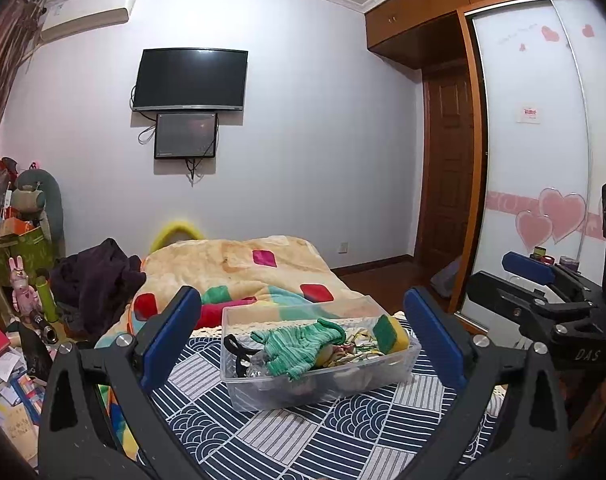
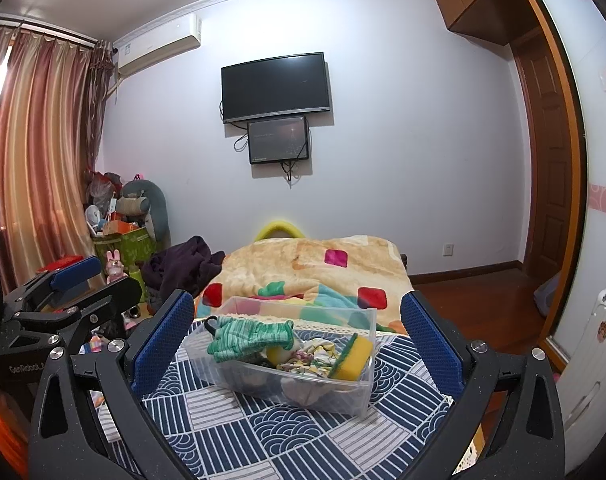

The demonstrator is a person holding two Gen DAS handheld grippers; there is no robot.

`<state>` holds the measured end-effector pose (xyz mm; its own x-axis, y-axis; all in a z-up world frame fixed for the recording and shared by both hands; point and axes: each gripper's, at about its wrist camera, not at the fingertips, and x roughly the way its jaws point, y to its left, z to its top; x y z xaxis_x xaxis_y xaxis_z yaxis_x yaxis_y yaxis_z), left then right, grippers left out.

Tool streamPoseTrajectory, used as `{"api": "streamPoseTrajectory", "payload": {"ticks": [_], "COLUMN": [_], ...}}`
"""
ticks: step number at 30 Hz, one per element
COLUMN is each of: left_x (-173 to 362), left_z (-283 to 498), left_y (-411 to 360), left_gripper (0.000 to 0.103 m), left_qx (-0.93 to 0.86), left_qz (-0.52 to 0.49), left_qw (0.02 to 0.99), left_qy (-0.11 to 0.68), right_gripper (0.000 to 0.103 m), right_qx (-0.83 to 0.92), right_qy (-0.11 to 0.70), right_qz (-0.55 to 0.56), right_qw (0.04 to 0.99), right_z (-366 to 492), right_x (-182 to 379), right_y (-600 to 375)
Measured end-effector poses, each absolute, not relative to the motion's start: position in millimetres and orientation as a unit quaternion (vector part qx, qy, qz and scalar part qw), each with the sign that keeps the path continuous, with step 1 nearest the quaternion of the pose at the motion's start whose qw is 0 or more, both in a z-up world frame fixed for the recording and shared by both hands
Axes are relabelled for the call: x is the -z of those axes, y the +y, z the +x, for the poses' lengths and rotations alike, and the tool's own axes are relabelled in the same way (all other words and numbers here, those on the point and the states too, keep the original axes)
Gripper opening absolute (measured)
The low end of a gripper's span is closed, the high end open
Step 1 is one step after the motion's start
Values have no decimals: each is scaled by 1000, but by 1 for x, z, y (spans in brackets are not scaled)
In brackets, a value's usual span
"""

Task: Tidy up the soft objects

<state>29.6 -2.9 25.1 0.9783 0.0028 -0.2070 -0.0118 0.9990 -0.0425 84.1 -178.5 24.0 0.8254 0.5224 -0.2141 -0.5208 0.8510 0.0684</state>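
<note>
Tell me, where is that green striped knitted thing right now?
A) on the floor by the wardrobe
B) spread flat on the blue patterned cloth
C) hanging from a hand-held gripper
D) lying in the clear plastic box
D: the green knitted thing lies on top of the other items in the clear plastic box, and neither open hand-held gripper touches it.

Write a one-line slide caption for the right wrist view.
Open right gripper faces a clear bin of soft items on the bed.

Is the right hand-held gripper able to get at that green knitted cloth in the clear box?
Probably yes: the right hand-held gripper is open, the green knitted cloth lies on top in the lidless clear box, nothing between them.
</note>
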Motion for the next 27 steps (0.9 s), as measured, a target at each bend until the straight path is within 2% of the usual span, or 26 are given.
{"api": "streamPoseTrajectory", "payload": {"ticks": [27], "left_x": [-23], "left_z": [34], "left_y": [1], "left_gripper": [103], "left_qx": [11], "left_qz": [-36], "left_qw": [992], "left_qy": [118], "right_gripper": [103], "right_qx": [-271], "right_qy": [118], "right_qz": [3], "right_qw": [955], "right_z": [86], "right_x": [-20], "right_y": [-178]}}
